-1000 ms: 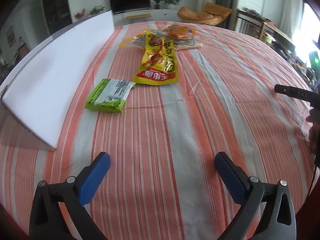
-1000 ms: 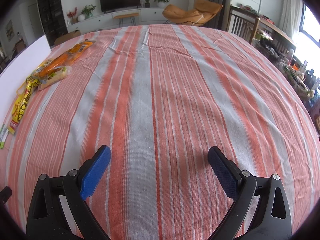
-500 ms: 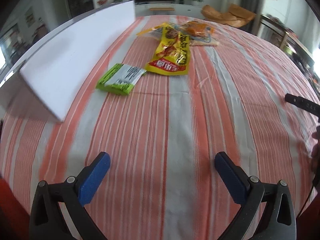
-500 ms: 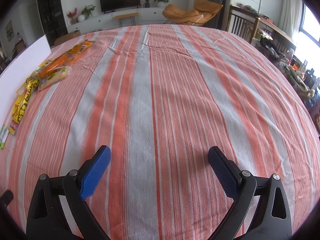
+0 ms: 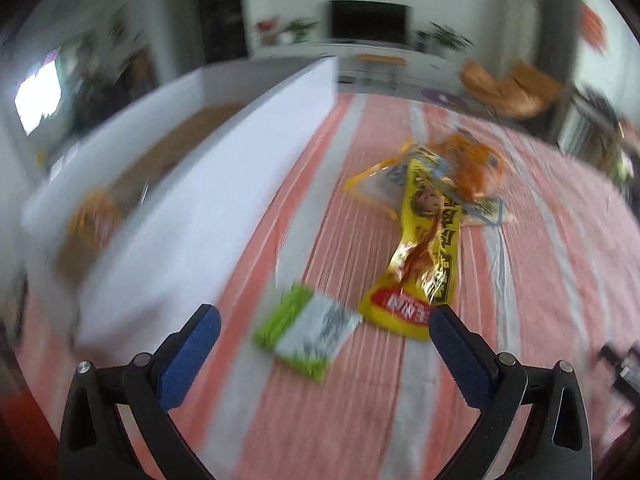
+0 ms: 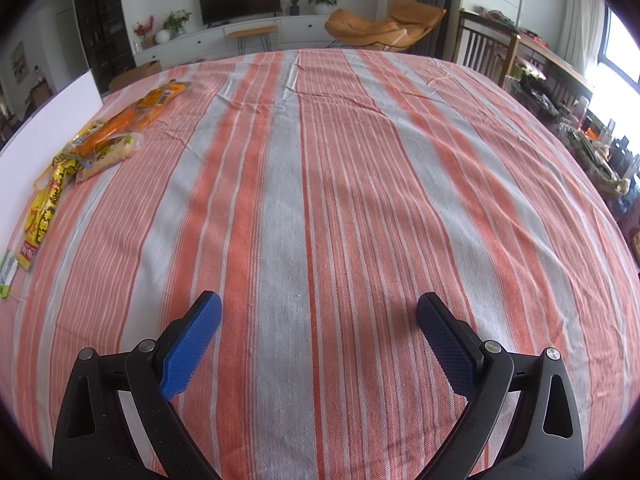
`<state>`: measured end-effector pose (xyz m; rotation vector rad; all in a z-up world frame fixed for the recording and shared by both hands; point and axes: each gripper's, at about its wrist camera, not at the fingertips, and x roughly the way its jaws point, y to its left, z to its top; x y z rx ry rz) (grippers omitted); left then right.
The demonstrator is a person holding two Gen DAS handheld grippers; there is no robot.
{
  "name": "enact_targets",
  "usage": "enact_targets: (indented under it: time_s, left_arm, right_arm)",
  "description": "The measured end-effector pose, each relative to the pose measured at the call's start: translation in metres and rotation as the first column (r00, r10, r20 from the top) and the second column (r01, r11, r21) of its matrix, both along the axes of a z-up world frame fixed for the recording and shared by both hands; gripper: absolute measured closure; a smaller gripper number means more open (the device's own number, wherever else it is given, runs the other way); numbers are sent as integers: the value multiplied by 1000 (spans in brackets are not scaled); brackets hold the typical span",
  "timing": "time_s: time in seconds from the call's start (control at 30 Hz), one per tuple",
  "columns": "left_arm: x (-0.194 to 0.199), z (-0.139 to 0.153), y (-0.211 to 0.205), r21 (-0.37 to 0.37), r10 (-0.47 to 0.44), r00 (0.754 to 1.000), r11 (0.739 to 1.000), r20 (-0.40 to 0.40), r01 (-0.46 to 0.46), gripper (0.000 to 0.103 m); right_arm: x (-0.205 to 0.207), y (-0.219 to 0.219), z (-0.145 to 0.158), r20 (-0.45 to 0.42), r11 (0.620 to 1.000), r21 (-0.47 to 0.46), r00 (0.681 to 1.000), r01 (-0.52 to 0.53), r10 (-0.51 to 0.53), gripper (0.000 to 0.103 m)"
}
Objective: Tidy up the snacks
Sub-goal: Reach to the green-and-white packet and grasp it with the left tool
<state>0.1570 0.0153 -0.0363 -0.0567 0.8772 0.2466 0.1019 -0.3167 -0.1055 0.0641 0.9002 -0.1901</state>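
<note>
Hovering over a striped cloth (image 5: 400, 420), the left gripper (image 5: 324, 320) stands with its blue pads wide apart and nothing between them. A green packet (image 5: 308, 330) lies flat on the cloth just ahead, in the gap between the pads as the left wrist camera sees it, though not touched by either. Just beyond it, a long yellow packet (image 5: 424, 256) stretches away; its near end sits close beside the green one's far corner. At the yellow packet's far end an orange packet (image 5: 472, 160) and a clear-wrapped packet (image 5: 490, 210) lie in a loose pile, overlapping one another. A white box (image 5: 208, 208) stands along the left side of the cloth, its long wall near the green packet; something yellow-orange (image 5: 94, 216) shows inside it, too blurred to name. The whole left view is smeared by motion.

The right gripper (image 6: 318, 320) hangs over a bare stretch of the cloth (image 6: 340, 200), its pads likewise spread wide and holding nothing. From the right wrist camera, the snacks lie well off to the left: the yellow packet (image 6: 44, 212), the orange packet (image 6: 132, 116) and the clear-wrapped packet (image 6: 106, 156) in a line along the box wall (image 6: 48, 116), with the green packet (image 6: 6, 274) at the frame's edge.
</note>
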Motion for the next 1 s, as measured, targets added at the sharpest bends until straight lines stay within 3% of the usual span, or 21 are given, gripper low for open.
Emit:
enact_targets:
  time_s: [0.1, 0.23, 0.37, 0.8, 0.87, 0.97, 1.0]
  left_arm:
    - [10, -3, 0, 42, -96, 995, 994, -33, 98, 1]
    - [9, -12, 10, 12, -148, 987, 989, -70, 149, 1]
    - [9, -25, 7, 32, -217, 972, 975, -94, 220, 1]
    - [17, -43, 11, -38, -271, 953, 963, -132, 268, 1]
    - [17, -50, 14, -79, -277, 948, 960, -154, 267, 0]
    - [8, -50, 17, -101, -281, 952, 957, -119, 270, 4]
    - [5, -50, 16, -97, -289, 951, 955, -110, 279, 11]
  right_arm:
    - [0, 0, 0, 0, 1000, 3, 1000, -1, 1, 3]
    - [0, 0, 0, 1, 1000, 4, 1000, -1, 1, 3]
    - [0, 0, 0, 1, 1000, 3, 1000, -1, 1, 3]
    - [0, 0, 0, 1, 1000, 3, 1000, -1, 1, 3]
    - [0, 0, 0, 1, 1000, 3, 1000, -1, 1, 3]
    - [0, 0, 0, 1, 1000, 4, 1000, -1, 1, 3]
    - [0, 0, 0, 0, 1000, 3, 1000, -1, 1, 3]
